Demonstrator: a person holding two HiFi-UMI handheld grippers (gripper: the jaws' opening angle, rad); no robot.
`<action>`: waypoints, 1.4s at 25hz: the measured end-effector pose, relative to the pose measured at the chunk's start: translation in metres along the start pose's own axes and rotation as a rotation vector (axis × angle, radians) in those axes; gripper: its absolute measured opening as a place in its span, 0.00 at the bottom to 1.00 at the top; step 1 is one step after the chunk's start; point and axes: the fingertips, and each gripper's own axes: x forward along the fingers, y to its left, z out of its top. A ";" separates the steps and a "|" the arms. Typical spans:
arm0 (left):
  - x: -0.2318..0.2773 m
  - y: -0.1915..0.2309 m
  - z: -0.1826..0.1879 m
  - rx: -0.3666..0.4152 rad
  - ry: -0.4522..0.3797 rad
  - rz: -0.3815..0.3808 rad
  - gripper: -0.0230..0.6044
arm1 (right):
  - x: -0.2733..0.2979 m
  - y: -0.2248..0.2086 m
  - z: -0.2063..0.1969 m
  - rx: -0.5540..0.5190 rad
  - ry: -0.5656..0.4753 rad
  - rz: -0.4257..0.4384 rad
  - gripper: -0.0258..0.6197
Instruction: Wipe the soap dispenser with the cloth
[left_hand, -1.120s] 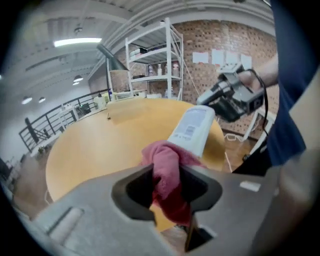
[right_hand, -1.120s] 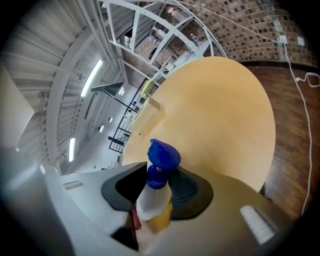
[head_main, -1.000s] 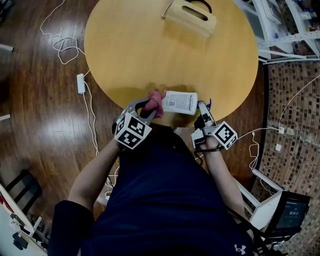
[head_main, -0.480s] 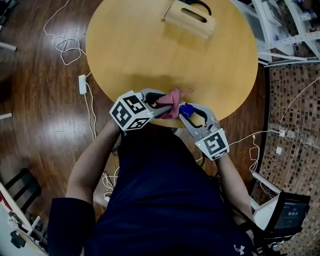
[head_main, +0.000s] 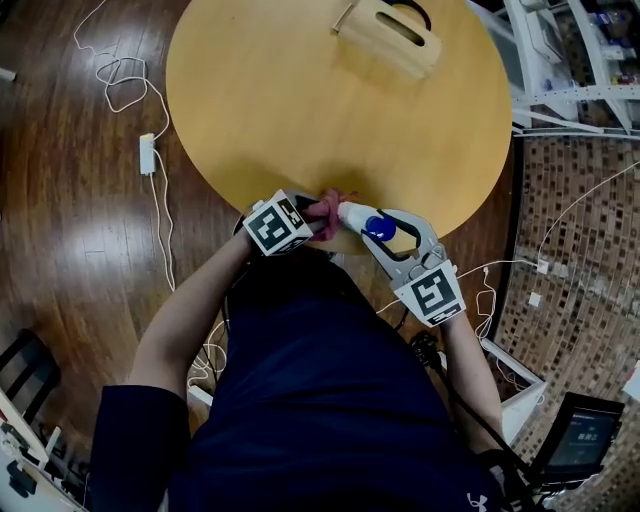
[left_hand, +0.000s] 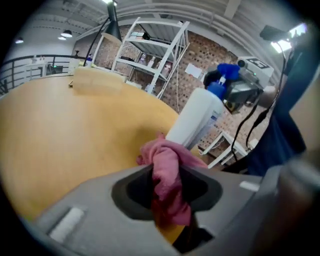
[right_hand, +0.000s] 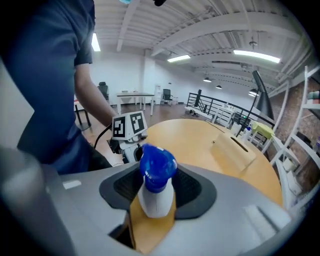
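The soap dispenser (head_main: 352, 215), a white bottle with a blue pump top (head_main: 379, 227), hangs tilted over the near edge of the round wooden table (head_main: 300, 100). My right gripper (head_main: 378, 228) is shut on it near the top; its jaws have just been opening a little, with the bottle still between them. In the right gripper view the blue top (right_hand: 157, 166) sits between the pads. My left gripper (head_main: 322, 214) is shut on a bunched pink cloth (head_main: 328, 210). In the left gripper view the cloth (left_hand: 167, 167) touches the lower end of the bottle (left_hand: 196, 122).
A wooden box with a slot (head_main: 388, 36) lies at the table's far side. A white power strip (head_main: 147, 153) and cables lie on the dark wood floor at the left. White metal shelving (head_main: 570, 60) stands at the right.
The bottle, first lying flat with its label up, has been rolled so that its blue top faces up. My left gripper has brought the cloth right, against the bottle. Both grippers sit closer together.
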 end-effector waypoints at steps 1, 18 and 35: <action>-0.004 -0.001 0.001 -0.011 -0.006 -0.009 0.25 | -0.002 -0.002 0.002 0.050 0.002 -0.014 0.39; -0.046 -0.053 0.091 0.003 -0.182 -0.541 0.26 | -0.046 -0.003 -0.009 1.418 -0.047 0.013 0.35; -0.017 -0.036 0.039 -0.033 -0.077 -0.231 0.25 | -0.050 -0.019 -0.003 1.149 -0.012 -0.119 0.35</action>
